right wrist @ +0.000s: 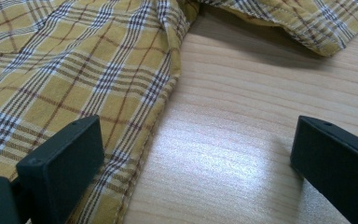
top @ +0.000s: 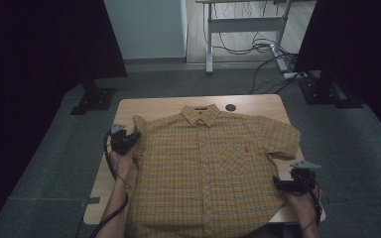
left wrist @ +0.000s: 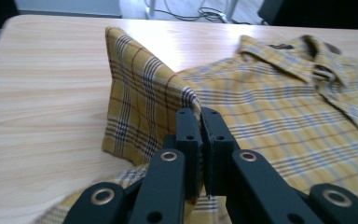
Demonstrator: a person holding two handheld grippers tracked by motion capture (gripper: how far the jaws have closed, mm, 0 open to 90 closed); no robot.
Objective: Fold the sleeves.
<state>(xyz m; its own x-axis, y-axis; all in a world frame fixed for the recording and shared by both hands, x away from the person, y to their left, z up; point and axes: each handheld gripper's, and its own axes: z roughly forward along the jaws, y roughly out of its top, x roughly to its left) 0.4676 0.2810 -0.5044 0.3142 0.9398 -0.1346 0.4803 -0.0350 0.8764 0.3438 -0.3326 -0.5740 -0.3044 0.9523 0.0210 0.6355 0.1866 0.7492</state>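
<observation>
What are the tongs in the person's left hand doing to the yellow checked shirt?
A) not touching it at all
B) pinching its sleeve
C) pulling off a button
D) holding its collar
B: in the left gripper view the left tongs are shut on a lifted fold of the sleeve of the yellow checked cotton shirt, on the pale wooden table.

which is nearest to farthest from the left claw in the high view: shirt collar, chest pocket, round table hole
From the left claw:
1. Shirt collar, at the shirt's top centre.
2. Chest pocket, on the shirt's right half.
3. Round table hole, at the far edge, about as far as the pocket; too close to call.
</observation>
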